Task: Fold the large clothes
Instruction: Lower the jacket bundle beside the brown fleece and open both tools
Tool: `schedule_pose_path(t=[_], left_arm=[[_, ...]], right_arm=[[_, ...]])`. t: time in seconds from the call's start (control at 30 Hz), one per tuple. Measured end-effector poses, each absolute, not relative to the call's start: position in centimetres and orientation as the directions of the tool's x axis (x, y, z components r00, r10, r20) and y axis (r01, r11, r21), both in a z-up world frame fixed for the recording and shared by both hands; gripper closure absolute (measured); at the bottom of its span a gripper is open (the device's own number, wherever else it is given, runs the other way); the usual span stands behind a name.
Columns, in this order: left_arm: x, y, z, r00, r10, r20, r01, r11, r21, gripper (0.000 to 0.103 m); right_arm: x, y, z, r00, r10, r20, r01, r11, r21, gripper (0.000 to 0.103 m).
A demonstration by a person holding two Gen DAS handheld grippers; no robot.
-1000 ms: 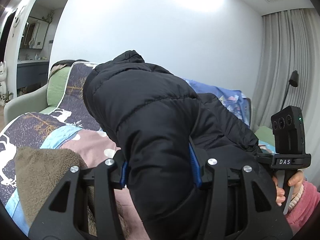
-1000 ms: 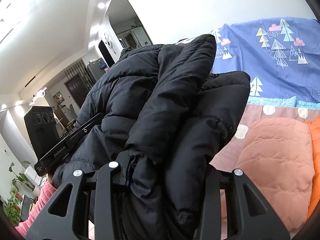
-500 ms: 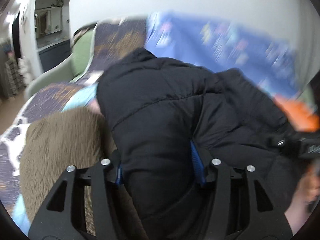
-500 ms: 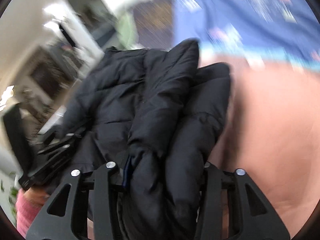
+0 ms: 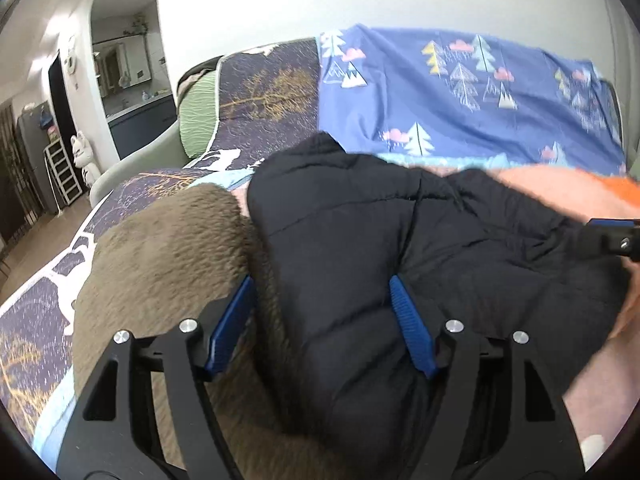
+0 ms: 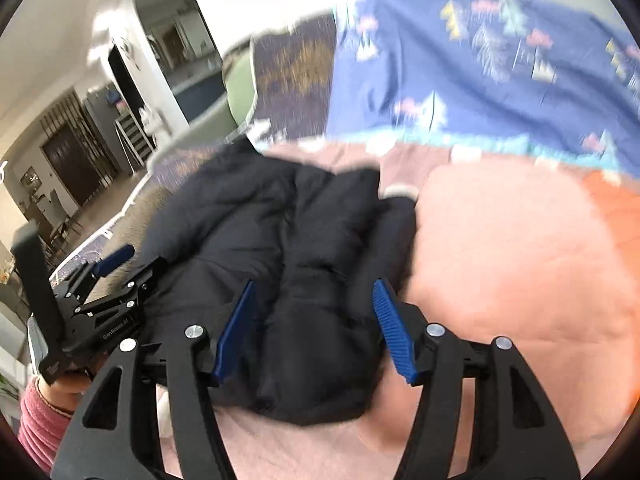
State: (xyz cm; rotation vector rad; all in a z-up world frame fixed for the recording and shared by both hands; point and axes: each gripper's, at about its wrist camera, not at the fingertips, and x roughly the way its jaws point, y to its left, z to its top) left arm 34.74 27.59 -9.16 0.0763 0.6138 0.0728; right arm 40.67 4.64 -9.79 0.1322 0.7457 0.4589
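Left tongs (image 5: 320,320), right tongs (image 6: 314,328) just spreading, pads off folded black puffer jacket (image 6: 280,248) (quilted, bunched).

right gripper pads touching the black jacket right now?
Apart. The right wrist view shows both blue pads spread, with gaps either side of the jacket lying between them; the right gripper jaws have just been opening.

Black jacket (image 6: 288,280) between brown fleece (image 5: 160,264) and pink quilt (image 6: 512,264), no gaps beside it.

Black quilted jacket (image 5: 352,248), brown fuzzy blanket (image 5: 168,256), blue tree-print sheet (image 5: 460,92)
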Motion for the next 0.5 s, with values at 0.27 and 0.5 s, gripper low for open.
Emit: schedule_pose_path(t=[0.27,0.5], left_arm=[[29.3,25.3,-7.3,0.862,0.013,-0.507,0.006,0.999,0.035,0.03],[33.7,23.8,-14.3,0.763,0.19,-0.619,-0.043,0.969,0.244,0.025]], right_arm=[[35.9,8.4,-11.5,0.588,0.441,-0.678,-0.477,0.866,0.15,0.087],[40.7,11.7,-19.2,0.529,0.326,-0.784,-0.369,0.92,0.134,0.1]])
